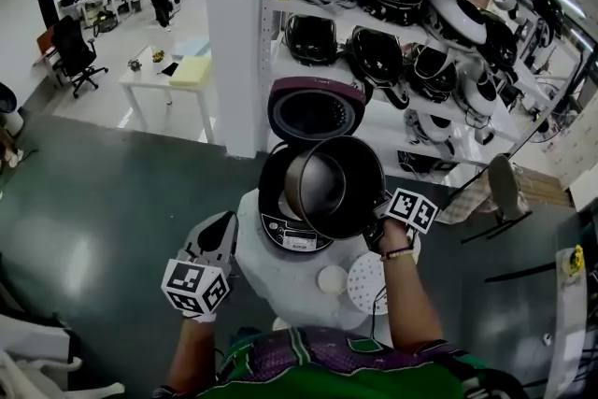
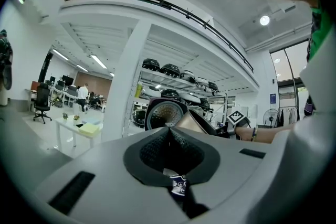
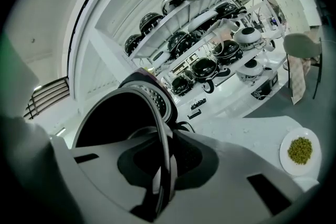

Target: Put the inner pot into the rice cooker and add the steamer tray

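The dark inner pot (image 1: 341, 187) hangs tilted, mouth toward me, just above the open rice cooker (image 1: 280, 224), whose maroon lid (image 1: 316, 107) stands up behind it. My right gripper (image 1: 377, 221) is shut on the pot's near-right rim; in the right gripper view that rim (image 3: 164, 157) runs between the jaws of the right gripper (image 3: 167, 139). My left gripper (image 1: 222, 227) hovers left of the cooker, shut with nothing in it. The left gripper view shows the left gripper (image 2: 169, 131), the lid (image 2: 164, 115) and the pot (image 2: 198, 124) ahead. The white perforated steamer tray (image 1: 366, 283) lies on the white round table (image 1: 271, 280).
A small round dish (image 1: 332, 279) lies beside the tray; it holds green bits in the right gripper view (image 3: 300, 150). White shelves (image 1: 411, 121) with several rice cookers stand behind. A white pillar (image 1: 234, 33) is at back left, a fan (image 1: 503, 190) at the right.
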A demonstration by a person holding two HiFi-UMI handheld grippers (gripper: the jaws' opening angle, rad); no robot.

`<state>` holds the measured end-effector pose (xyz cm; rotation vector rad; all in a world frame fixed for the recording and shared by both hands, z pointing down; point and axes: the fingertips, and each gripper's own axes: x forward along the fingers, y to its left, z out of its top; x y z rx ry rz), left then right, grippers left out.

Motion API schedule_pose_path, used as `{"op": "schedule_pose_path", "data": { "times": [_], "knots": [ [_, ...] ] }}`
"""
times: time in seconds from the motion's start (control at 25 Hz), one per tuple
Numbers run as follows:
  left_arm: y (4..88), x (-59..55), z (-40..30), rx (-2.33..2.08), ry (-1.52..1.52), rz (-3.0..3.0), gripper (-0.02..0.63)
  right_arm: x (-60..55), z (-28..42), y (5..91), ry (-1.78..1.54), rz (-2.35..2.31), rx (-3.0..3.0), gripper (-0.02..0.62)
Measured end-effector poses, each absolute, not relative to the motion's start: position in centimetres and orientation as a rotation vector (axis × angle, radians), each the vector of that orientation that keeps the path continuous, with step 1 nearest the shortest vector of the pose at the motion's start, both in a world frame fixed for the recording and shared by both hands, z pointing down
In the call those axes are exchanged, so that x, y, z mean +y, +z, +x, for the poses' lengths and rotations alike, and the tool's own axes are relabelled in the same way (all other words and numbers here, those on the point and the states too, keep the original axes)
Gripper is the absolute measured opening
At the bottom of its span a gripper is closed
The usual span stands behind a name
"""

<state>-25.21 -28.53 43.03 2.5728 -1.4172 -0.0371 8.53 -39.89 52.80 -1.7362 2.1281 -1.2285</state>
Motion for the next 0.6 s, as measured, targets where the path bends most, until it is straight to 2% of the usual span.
{"op": "schedule_pose_path", "data": {
  "times": [0.6],
  "knots": [
    [44.5, -30.2, -27.4, -1.465, -0.004, 2.507, 0.021, -43.8, 6.3, 56.2, -1.312, -1.788, 2.107, 0.043]
  ]
}}
